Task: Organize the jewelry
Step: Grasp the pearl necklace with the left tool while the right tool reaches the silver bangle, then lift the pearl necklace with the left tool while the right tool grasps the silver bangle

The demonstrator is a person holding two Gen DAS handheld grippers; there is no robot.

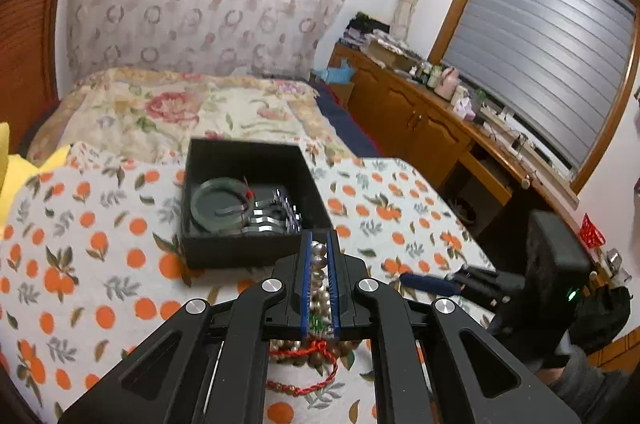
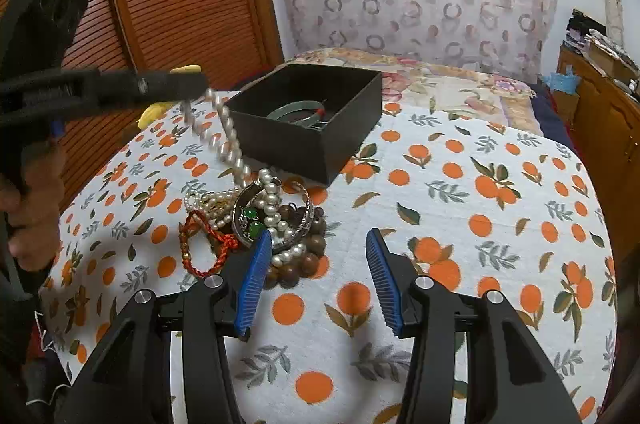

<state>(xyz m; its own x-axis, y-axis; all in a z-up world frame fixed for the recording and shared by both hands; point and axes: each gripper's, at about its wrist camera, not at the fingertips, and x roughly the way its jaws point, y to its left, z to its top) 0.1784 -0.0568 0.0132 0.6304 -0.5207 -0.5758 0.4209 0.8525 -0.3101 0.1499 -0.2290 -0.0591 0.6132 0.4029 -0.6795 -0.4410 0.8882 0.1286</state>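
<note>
Nearest the right wrist camera, the right gripper (image 2: 316, 278) hovers with jaws apart and empty, the jewelry pile (image 2: 260, 224) at its ten o'clock. Up at ten o'clock the left gripper (image 2: 192, 83) is clamped on the pearl necklace (image 2: 228, 131), whose tail trails into the pile. Beyond, at twelve o'clock, sits the black box (image 2: 308, 119); that trailing strand could snag and drag other pieces along.

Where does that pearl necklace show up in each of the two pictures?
Left wrist view: the pearl necklace sits bottom centre, pinched between the left gripper and its blue pads.
Right wrist view: the strand runs from the left gripper's tip at upper left, down and right, to the jewelry pile at centre.
Shared landmark: the black box on the orange-print cloth.
</note>
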